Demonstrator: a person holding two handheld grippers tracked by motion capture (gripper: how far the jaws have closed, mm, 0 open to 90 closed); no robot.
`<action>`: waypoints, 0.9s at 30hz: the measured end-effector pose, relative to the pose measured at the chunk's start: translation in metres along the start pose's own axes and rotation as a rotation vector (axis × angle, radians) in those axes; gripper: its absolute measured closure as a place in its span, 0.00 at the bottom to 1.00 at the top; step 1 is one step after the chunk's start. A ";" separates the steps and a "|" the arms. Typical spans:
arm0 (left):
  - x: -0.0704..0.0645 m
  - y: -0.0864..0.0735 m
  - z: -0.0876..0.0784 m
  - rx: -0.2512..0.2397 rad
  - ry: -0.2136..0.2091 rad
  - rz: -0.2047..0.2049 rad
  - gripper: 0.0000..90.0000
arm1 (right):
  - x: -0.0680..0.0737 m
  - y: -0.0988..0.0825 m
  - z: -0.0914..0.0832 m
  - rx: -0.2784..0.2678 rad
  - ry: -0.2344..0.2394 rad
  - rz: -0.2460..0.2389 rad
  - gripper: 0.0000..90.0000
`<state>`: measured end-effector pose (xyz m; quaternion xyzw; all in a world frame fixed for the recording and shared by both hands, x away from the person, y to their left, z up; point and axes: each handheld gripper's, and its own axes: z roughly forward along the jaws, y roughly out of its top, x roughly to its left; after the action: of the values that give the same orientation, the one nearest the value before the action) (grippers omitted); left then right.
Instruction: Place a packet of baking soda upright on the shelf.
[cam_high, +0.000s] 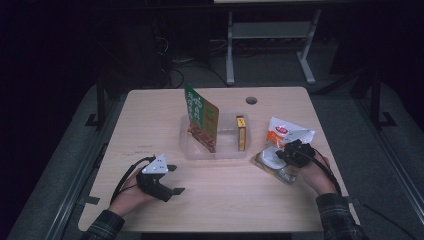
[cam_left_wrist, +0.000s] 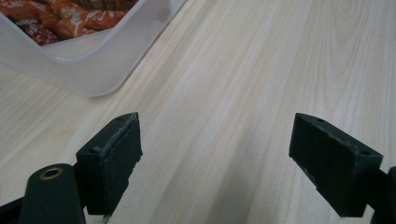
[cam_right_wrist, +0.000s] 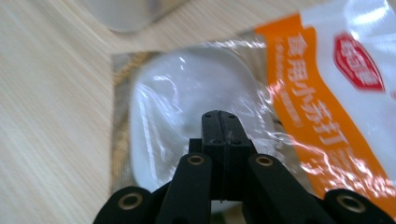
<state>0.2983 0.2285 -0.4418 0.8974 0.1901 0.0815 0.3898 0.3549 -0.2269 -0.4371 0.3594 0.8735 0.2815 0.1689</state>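
**Jaws pressed together over the white packet**

Packets and a tub share the pale wooden table (cam_high: 165, 125). On the person's right side, the right gripper (cam_high: 287, 152) sits low over a clear-wrapped white packet (cam_right_wrist: 187, 107) that lies flat on the tabletop, just beside the near right corner of the clear plastic tub (cam_high: 186, 145). Its two black jaws are pressed flat against each other, with nothing visible between them; in the right gripper view they point at the glossy wrapper of that packet, though I cannot tell whether their tips touch it. Partly overlapping the white packet on its far side lies an orange-and-white pouch (cam_right_wrist: 345, 93) with a red badge and printed characters.

Over on the left, the left gripper (cam_high: 170, 180) rests near the front edge of the table, well apart from the packets. Its jaws stand wide, with only bare wood between them. A corner of the tub shows at the top left of the left gripper view.

Inside the tub, a green-topped snack bag (cam_high: 202, 120) stands upright and tilted, and a small yellow box (cam_high: 241, 132) lies along the right wall.
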 end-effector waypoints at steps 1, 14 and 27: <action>0.000 0.000 0.000 0.000 0.000 -0.002 0.18 | -0.003 -0.002 0.001 0.008 0.003 0.008 1.00; 0.000 0.000 0.001 -0.003 -0.002 0.003 0.18 | 0.019 -0.006 -0.005 0.027 0.091 -0.062 1.00; 0.000 0.001 0.002 -0.005 -0.006 0.007 0.18 | 0.067 -0.006 -0.012 0.023 0.228 -0.164 1.00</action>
<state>0.2985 0.2270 -0.4425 0.8972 0.1858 0.0807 0.3925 0.3001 -0.1866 -0.4379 0.2544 0.9167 0.2956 0.0871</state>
